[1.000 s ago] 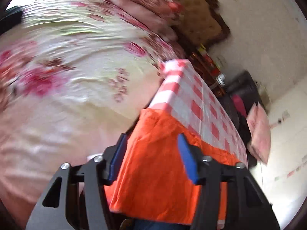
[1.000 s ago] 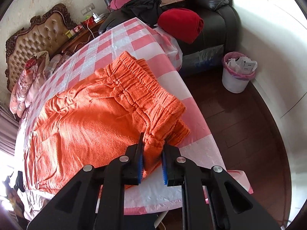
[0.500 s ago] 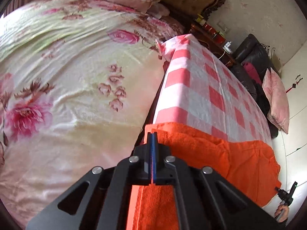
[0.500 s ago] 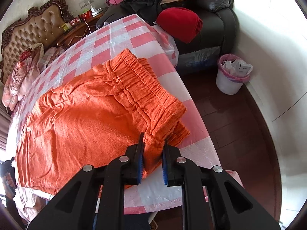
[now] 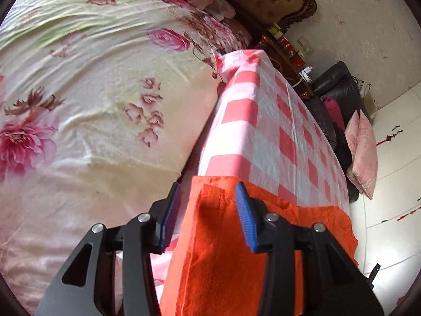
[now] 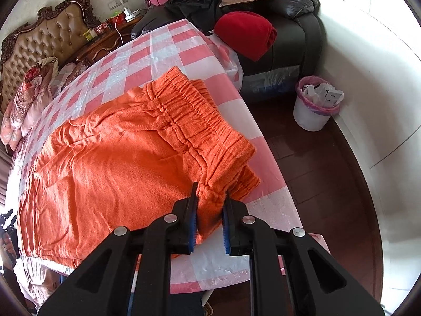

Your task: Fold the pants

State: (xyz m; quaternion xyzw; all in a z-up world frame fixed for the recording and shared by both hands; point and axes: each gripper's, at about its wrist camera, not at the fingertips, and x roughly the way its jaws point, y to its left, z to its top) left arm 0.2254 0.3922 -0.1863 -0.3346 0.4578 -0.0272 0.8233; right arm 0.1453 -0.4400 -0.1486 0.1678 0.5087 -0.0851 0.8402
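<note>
Now orange pants (image 6: 126, 163) lie flat on checkered table (image 6: 263, 205); right tool (image 6: 209, 218) pinching waistband corner, left tool (image 5: 205, 218) spread around leg-hem corner.

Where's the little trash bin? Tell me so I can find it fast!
Find the big black leather sofa beyond the checked table. On the dark wooden floor beside it, against the white wall, stands the trash bin: a white bucket lined with a pink bag, paper scraps inside.
</note>
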